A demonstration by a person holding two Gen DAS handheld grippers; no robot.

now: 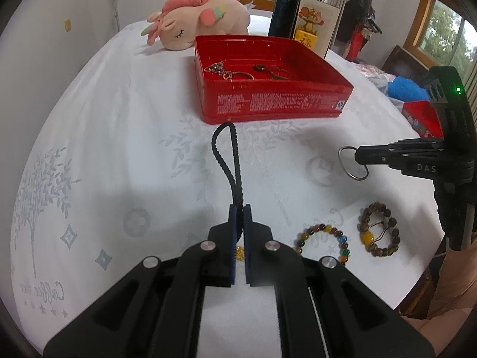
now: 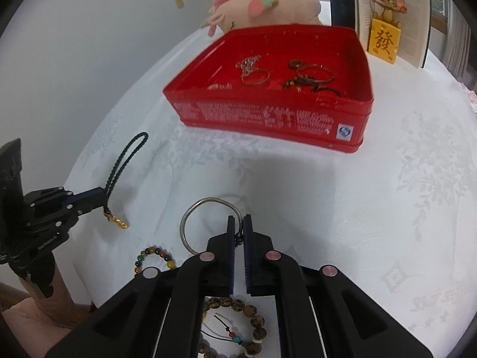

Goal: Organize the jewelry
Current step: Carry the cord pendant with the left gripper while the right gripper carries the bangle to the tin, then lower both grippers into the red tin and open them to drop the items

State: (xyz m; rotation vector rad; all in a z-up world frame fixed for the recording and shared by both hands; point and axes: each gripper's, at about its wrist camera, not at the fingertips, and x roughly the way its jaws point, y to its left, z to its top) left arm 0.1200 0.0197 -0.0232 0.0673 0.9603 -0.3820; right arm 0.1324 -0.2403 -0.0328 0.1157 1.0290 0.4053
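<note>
Left gripper (image 1: pixel 239 208) clamps black braided cord loop (image 1: pixel 226 161), long axis toward 12 o'clock, tip near red rectangular tin (image 1: pixel 277 104) front wall; gold charm (image 2: pixel 119 222) dangles below. Right gripper (image 2: pixel 239 219) pinches silver metal bangle (image 2: pixel 196 223), ring extending toward 10 o'clock. Bare white tablecloth (image 2: pixel 357 208) at 3 o'clock; two beaded bracelets (image 1: pixel 378 229) near table edge at 6 o'clock.

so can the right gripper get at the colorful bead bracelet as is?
Probably not yet: the right gripper is shut on the silver bangle, so its jaws are occupied. The colorful bead bracelet lies uncovered on the tablecloth just beside it.
</note>
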